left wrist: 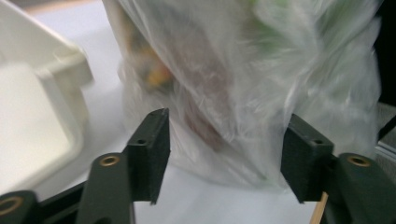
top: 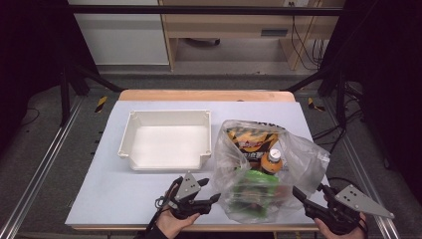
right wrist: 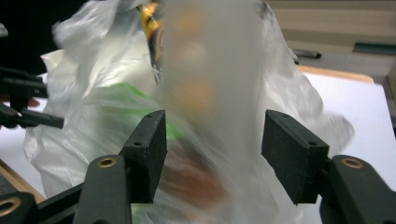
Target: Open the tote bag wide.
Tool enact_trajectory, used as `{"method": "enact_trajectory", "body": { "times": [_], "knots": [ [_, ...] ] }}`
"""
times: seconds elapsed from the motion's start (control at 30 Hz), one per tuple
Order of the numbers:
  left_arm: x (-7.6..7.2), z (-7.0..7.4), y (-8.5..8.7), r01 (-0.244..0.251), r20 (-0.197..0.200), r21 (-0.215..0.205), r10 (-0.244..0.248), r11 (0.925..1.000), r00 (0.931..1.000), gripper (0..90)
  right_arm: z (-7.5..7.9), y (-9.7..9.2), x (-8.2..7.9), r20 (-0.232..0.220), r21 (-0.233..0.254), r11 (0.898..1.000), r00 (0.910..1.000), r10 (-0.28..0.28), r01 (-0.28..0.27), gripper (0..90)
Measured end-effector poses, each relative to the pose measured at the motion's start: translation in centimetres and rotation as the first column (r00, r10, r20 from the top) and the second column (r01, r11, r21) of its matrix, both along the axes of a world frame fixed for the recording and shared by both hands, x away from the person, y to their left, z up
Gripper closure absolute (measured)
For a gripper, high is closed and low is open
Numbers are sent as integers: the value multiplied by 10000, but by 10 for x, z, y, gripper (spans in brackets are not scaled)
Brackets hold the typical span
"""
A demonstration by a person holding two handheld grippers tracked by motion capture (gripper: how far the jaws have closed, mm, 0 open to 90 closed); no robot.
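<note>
My table (top: 149,191) is flat and pale with a wood edge; on it sits a stiff, empty white tub (top: 166,139) with a rolled rim, and just right of it the thin, crinkly clear bag (top: 298,159), standing slumped near the front edge; inside are a glossy snack packet (top: 251,139), something green (top: 256,180) and an orange-topped bottle (top: 271,160). My left tongs (top: 211,191) and right tongs (top: 297,193) both gape wide at the bag's sides, gripping nothing; I judge the limp film could sag, tipping the bottle or spilling everything off the front.
</note>
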State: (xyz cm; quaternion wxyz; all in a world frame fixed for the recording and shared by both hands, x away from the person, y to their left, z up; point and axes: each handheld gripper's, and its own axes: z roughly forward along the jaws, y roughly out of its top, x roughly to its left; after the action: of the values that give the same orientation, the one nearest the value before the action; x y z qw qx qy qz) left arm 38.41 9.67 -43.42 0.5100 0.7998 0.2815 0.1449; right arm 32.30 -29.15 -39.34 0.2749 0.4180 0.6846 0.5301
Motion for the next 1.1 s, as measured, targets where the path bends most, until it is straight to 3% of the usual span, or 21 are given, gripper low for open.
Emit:
{"method": "enact_trajectory", "body": {
  "times": [0.07, 0.13, 0.23, 0.3, 0.4, 0.47, 0.5, 0.7, 0.73, 0.77, 0.87, 1.1],
  "knots": [
    [-1, 16, 3, 36, 348, -547, -17, 9985, 9994, 333, 9, 5, 3, 194, -175, 9998, 9997, 120, -116, 411],
    [-1, 26, 1, 62, 600, -778, -15, 9970, 9982, 331, 14, 7, 5, 258, -295, 9995, 9996, 71, -63, 430],
    [2, 33, -3, 49, 759, -788, 11, 9969, 9971, 347, 18, 8, 7, 294, -353, 9994, 9996, -33, 44, 498],
    [4, 35, -7, -136, 750, -583, 180, 9982, 9970, 457, 19, 7, 8, 308, -350, 9993, 9994, -143, 154, 609],
    [8, 30, -9, -468, 151, -56, 469, 9989, 9988, 699, 14, 2, 7, 113, -270, 9992, 9995, -293, 296, 763],
    [9, 19, -6, -571, -208, 250, 576, 9981, 9981, 827, 5, -5, 4, -276, -225, 9992, 9990, -347, 341, 857],
    [9, 19, -6, -571, -208, 250, 576, 9981, 9981, 848, 2, -8, 3, -359, -187, 9993, 9988, -326, 319, 876],
    [11, -1, 2, -604, -743, 618, 649, 9963, 9951, 884, -15, -13, 3, -991, -179, 9992, 9944, -374, 358, 892],
    [12, -7, 2, -617, -846, 767, 682, 9951, 9941, 886, -22, -13, 6, -1357, -149, 9994, 9902, -342, 325, 892],
    [12, -7, 2, -617, -846, 767, 682, 9951, 9941, 887, -22, -13, 6, -1357, -149, 9994, 9902, -342, 325, 892],
    [18, -18, 2, -618, -1148, 828, 711, 9947, 9908, 887, -32, -13, 11, -1939, -227, 9991, 9802, -406, 369, 892],
    [18, -27, -6, -331, -1188, 960, 444, 9948, 9919, 885, -48, -14, 19, -2491, -486, 9968, 9657, -738, 636, 884]
  ]
}}
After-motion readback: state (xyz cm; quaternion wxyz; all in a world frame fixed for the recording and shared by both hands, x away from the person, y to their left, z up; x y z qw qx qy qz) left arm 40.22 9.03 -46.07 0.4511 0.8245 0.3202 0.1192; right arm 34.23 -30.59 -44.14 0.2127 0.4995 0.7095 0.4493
